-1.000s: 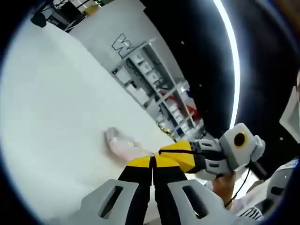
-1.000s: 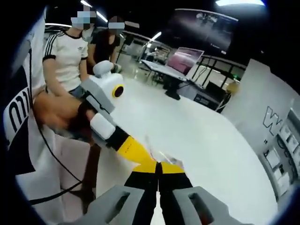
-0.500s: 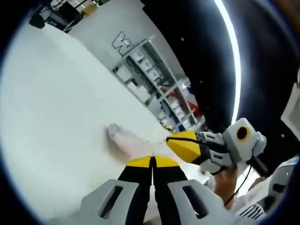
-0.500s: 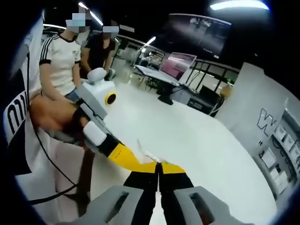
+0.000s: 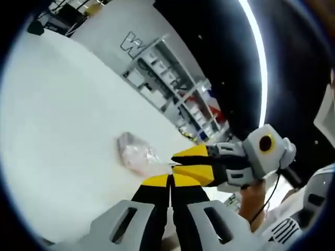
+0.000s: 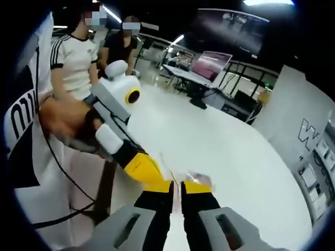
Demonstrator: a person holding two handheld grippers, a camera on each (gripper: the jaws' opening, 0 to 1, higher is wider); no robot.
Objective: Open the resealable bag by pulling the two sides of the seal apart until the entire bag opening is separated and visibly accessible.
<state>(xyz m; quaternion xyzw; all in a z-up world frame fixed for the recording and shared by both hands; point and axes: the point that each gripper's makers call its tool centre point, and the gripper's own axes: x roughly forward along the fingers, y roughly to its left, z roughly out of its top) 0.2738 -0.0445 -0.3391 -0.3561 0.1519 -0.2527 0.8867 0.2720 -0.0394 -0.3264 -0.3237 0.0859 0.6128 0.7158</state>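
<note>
With the bag (image 5: 137, 157) held up over the white tabletop (image 5: 57, 120), the left tool (image 5: 170, 180) and the right tool (image 6: 177, 185) (both pinched tight on its top edge) should pull apart slowly and evenly.

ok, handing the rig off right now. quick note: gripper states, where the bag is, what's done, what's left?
Left gripper: shut on the near edge of the bag, at its seal end.
Right gripper: looks shut on the same edge, right beside the left; in the left gripper view its yellow tips sit against the left one's.
The bag: clear, holds something pinkish, and lies on the white table, its far end resting there.
Done: both sides of the seal look pinched.
Left: the opening is not visibly separated. Pull the two grippers apart until the whole mouth is open.
</note>
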